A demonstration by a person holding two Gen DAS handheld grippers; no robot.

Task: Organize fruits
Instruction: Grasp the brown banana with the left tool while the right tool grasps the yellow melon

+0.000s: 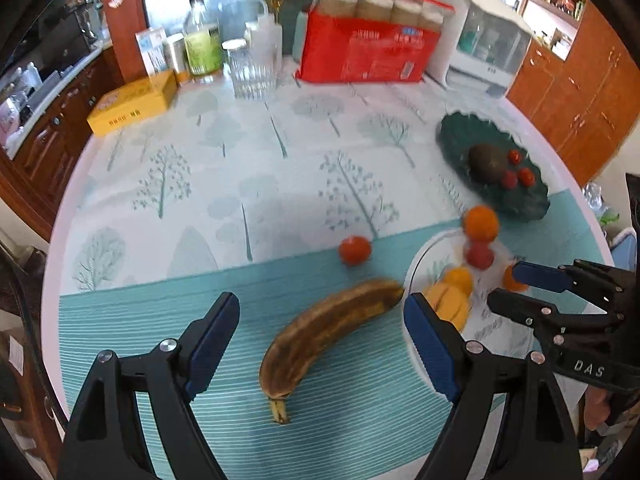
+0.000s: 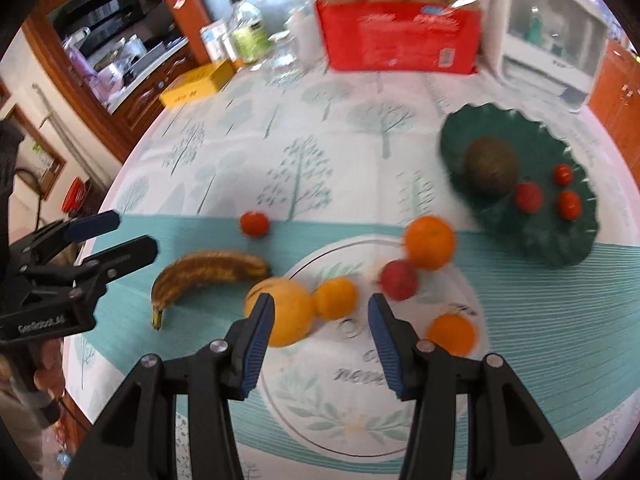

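Observation:
A brown-spotted banana (image 1: 332, 332) (image 2: 208, 274) lies on the teal placemat, between the jaws of my open left gripper (image 1: 320, 320) (image 2: 116, 232). A loose tomato (image 1: 354, 250) (image 2: 254, 224) sits beyond it. A white plate (image 2: 360, 400) (image 1: 500, 320) holds a yellow fruit (image 2: 288, 312), oranges (image 2: 336, 298) (image 2: 452, 334) and a red fruit (image 2: 398, 280); a bigger orange (image 2: 430, 242) rests at its far rim. My right gripper (image 2: 320, 312) (image 1: 508, 284) is open and empty above the plate. A dark green plate (image 2: 568, 240) holds a kiwi (image 2: 492, 164) and three tomatoes (image 2: 528, 196).
At the table's far side stand a red box (image 1: 360, 52) with jars, a glass pitcher (image 1: 252, 68), bottles, a yellow box (image 1: 132, 102) and a white appliance (image 1: 480, 36). Wooden cabinets surround the round table.

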